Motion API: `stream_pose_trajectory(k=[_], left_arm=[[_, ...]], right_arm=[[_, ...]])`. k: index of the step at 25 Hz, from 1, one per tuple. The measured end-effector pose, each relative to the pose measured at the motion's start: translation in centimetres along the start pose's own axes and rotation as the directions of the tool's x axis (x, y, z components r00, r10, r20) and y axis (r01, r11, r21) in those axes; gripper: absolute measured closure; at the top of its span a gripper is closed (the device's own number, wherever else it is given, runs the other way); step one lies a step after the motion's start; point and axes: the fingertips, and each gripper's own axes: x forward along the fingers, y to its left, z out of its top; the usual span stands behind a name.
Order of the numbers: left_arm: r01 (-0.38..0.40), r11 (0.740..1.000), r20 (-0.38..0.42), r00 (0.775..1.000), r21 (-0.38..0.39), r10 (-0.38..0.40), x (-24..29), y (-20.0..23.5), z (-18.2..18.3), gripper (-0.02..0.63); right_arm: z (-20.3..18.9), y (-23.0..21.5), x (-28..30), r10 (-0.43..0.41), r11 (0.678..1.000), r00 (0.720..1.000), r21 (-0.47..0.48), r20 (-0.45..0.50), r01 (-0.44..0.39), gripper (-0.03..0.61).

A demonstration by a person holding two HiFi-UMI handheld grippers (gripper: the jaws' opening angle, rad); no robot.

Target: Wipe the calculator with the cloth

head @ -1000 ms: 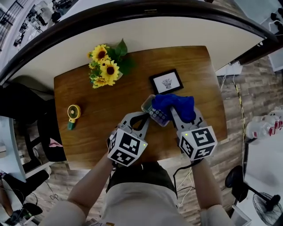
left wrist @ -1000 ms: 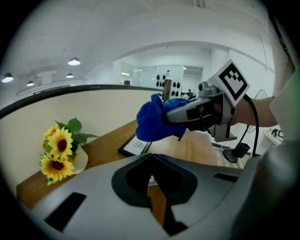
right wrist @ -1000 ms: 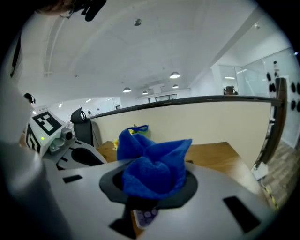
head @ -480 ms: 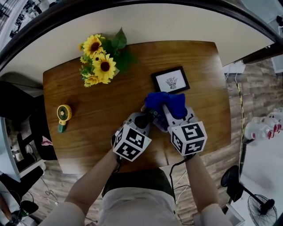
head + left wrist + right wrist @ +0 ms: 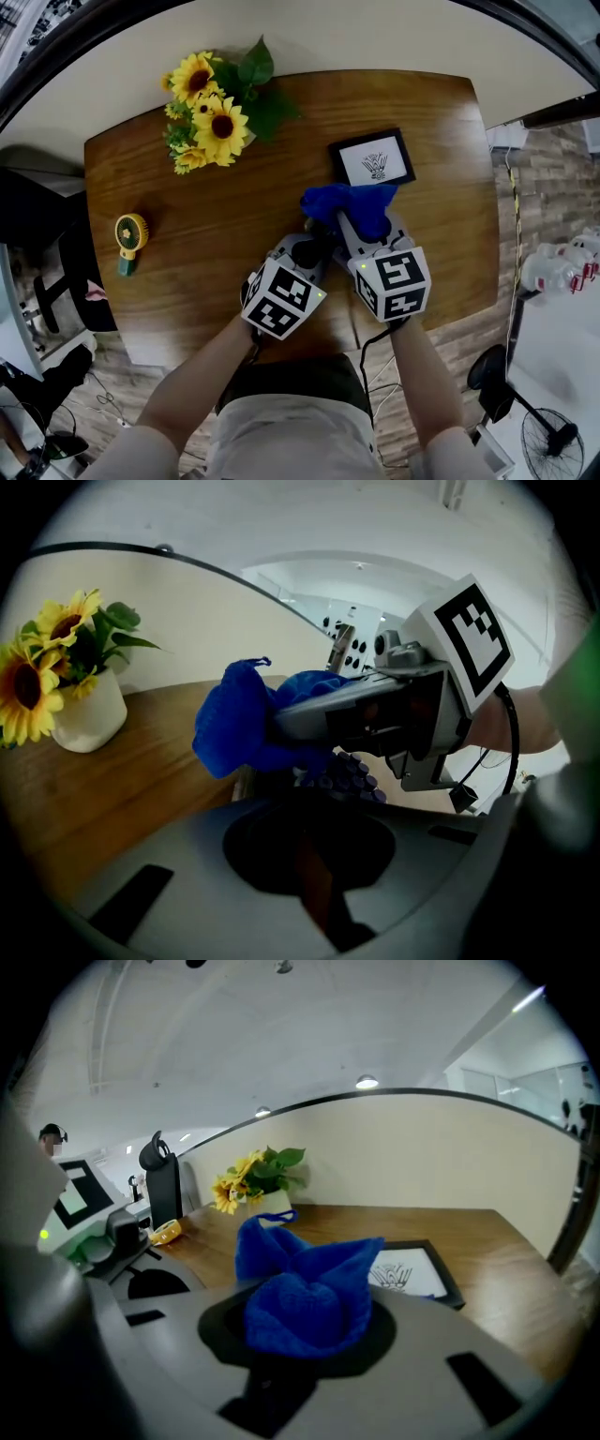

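My right gripper (image 5: 354,223) is shut on a bunched blue cloth (image 5: 349,204), which fills its jaws in the right gripper view as a blue cloth (image 5: 309,1297). The cloth is pressed on the calculator (image 5: 349,782), of which only a few rows of purple keys show in the left gripper view. My left gripper (image 5: 307,248) is shut on the calculator's near end, just above the wooden table (image 5: 187,234). In the head view the cloth and both grippers hide the calculator almost wholly. The two grippers sit close side by side.
A black-framed picture (image 5: 373,161) lies just beyond the cloth. A vase of sunflowers (image 5: 211,117) stands at the table's far left. A small yellow hand fan (image 5: 129,236) lies at the left edge. A curved wall rims the table's far side.
The right gripper has carried the cloth to the left over the calculator, which now shows far less. The two grippers have drawn closer together.
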Motion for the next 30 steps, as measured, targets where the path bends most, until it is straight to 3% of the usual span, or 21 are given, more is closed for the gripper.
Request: stream_pose_trajectory(k=[9, 14, 22, 26, 28, 30], left_arm=[[-0.045, 0.999, 0.004, 0.999, 0.000, 0.045, -0.1, 0.0, -0.1, 0.611], [-0.054, 0.998, -0.015, 0.998, -0.020, 0.053, 0.1, 0.1, -0.1, 0.612], [-0.059, 0.998, -0.014, 0.998, -0.035, 0.059, 0.0, 0.2, -0.1, 0.612], [-0.055, 0.996, -0.006, 0.998, -0.064, 0.055, 0.1, 0.2, -0.1, 0.612], [-0.060, 0.996, -0.006, 0.998, -0.068, 0.060, 0.0, 0.2, -0.1, 0.612], [-0.064, 0.996, -0.010, 0.998, -0.062, 0.063, 0.0, 0.2, -0.1, 0.612]], right_arm=[[-2.0, 0.4, 0.2, -0.046, 0.985, 0.997, -0.170, -0.069, 0.034, 0.482], [-3.2, -1.1, -2.0, -0.084, 0.990, 0.993, -0.119, -0.078, 0.074, 0.482], [-7.1, -2.9, -7.1, -0.153, 0.984, 0.978, -0.113, -0.141, 0.137, 0.485], [-10.2, -3.5, -9.1, -0.175, 0.978, 0.945, -0.161, -0.276, 0.133, 0.488], [-11.8, -4.1, -10.2, -0.170, 0.982, 0.925, -0.140, -0.341, 0.129, 0.488], [-11.4, -4.8, -11.1, -0.165, 0.985, 0.928, -0.097, -0.334, 0.140, 0.488]])
